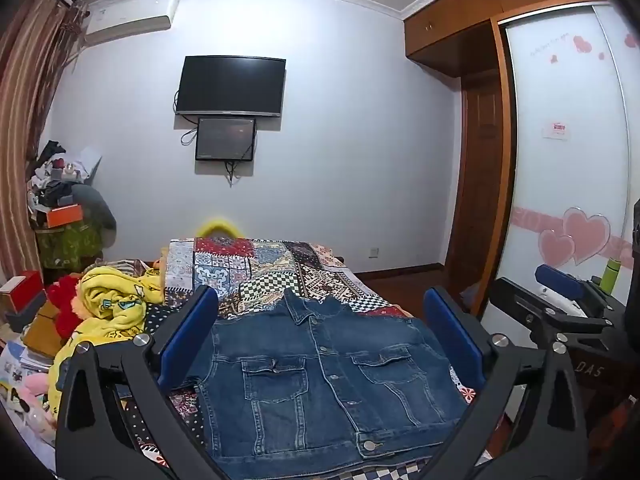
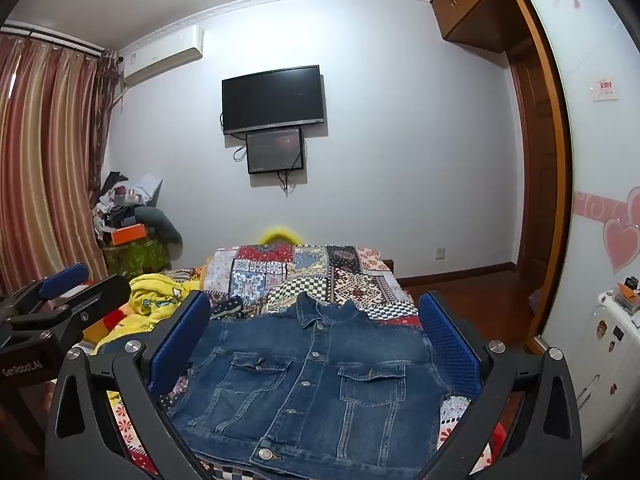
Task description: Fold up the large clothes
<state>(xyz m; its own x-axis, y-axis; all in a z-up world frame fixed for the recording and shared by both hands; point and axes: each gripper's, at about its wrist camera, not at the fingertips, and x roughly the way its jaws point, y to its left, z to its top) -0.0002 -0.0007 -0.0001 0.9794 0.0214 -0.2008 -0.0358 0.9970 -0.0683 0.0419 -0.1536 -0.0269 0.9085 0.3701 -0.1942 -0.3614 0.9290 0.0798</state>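
On bed [image 1: 280, 268] denim jacket [image 1: 320, 376] lies flat, sleeves look tucked; both our grippers' jaws apart w/ nothing held, next: grab hem, fold up

"GenRobot.AI" on left gripper [image 2: 64, 292]; "DA5" on right gripper [image 1: 560, 288].

Your left wrist camera looks forward between its own fingers, low over the near edge of the bed [image 1: 280, 264], facing the wall with the television [image 1: 231, 85]. Your right wrist camera sits beside it, facing likewise. Both share the denim jacket [image 1: 320, 380], close below.
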